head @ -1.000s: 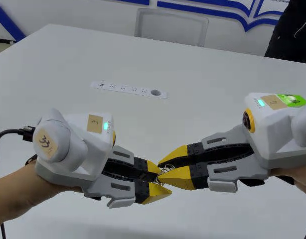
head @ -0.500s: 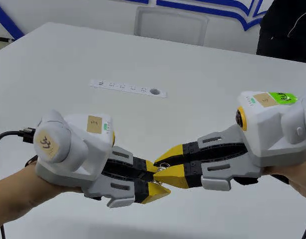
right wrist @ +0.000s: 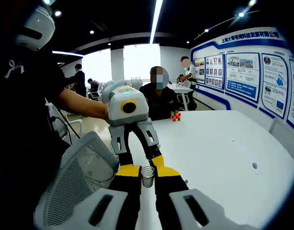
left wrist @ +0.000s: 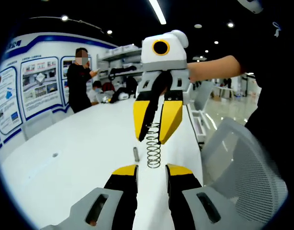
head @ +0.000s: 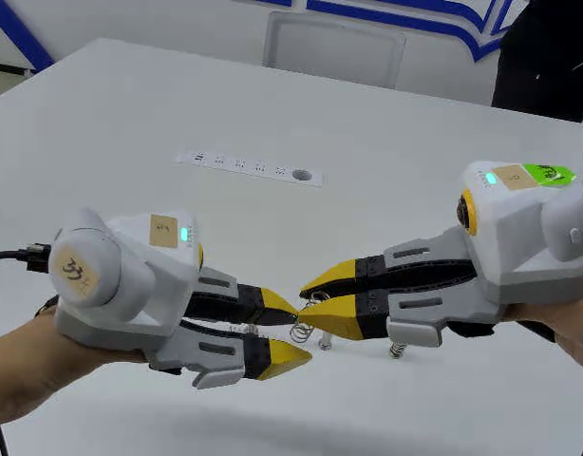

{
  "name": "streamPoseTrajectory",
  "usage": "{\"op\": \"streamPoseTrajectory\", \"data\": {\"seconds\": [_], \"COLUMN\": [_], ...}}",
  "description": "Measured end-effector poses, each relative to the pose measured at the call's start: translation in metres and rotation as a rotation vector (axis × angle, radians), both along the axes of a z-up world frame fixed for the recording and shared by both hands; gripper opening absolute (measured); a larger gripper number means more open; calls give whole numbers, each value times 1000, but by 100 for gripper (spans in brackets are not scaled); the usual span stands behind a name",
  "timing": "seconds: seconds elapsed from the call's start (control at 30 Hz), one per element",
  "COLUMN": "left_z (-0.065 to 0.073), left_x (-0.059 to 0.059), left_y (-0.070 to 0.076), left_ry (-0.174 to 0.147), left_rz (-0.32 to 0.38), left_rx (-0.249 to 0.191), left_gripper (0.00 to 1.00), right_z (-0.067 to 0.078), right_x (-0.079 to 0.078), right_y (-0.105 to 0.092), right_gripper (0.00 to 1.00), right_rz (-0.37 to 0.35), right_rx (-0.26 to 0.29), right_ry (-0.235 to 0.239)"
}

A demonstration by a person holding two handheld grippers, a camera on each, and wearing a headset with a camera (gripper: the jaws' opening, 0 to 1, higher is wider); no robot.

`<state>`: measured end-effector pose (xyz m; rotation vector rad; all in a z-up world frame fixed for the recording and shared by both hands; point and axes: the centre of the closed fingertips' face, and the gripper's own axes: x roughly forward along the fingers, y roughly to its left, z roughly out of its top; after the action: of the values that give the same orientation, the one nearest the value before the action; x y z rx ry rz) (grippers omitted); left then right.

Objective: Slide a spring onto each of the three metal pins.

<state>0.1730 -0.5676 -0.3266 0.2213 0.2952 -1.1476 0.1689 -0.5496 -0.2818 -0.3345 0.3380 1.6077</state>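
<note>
The two grippers met tip to tip a moment ago. Now they have come apart: the left gripper (head: 280, 331) has dropped back and low, and the spring (head: 300, 332) has stayed with the other one.

The right gripper (head: 309, 304) is clenched on the top few turns of that spring. The rest hangs free below its yellow tips, over the near side of the white table (head: 130, 114) and well short of the socket strip (head: 246, 169) set in the table's middle. The left gripper view shows it best: the right gripper (left wrist: 152, 137) pinches the spring (left wrist: 153, 153), which dangles with its lower end just above the table. The left gripper's own jaws (left wrist: 152, 171) are spread wide, with nothing between them.

A bare metal pin (left wrist: 136, 154) stands upright on the table just beside the hanging spring, not yet under it. In the head view I take the small stub (head: 325, 342) by the spring's foot for that same pin.

Further right, under the right gripper's body, a short coil (head: 398, 350) stands on the table. It may be a spring already seated on a pin, but it is too small to be sure, and I can't place the third pin.

By my reckoning one pin may be done and this spring is ready to go on. It has yet to be lined up over the bare pin and lowered, so at least two pins remain.
</note>
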Motion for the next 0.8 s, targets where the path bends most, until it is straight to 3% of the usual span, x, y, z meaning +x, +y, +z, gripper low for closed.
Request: {"op": "streamPoseTrajectory", "data": {"seconds": [0.1, 0.23, 0.47, 0.8], "left_z": [7, 10, 9, -1], "left_x": [3, 8, 17, 18], "left_y": [5, 14, 32, 51], "left_ry": [-9, -11, -10, 26], "left_rz": [22, 55, 127, 178], "left_rx": [-36, -43, -30, -9], "left_gripper": [31, 39, 54, 68], "right_z": [1, 1, -10, -32], "right_x": [10, 23, 50, 88], "right_y": [-3, -7, -17, -34], "right_gripper": [11, 11, 11, 11], "right_rz": [-22, -55, -141, -300], "right_rx": [-2, -5, -32, -73], "right_ry": [-10, -22, -31, -42]}}
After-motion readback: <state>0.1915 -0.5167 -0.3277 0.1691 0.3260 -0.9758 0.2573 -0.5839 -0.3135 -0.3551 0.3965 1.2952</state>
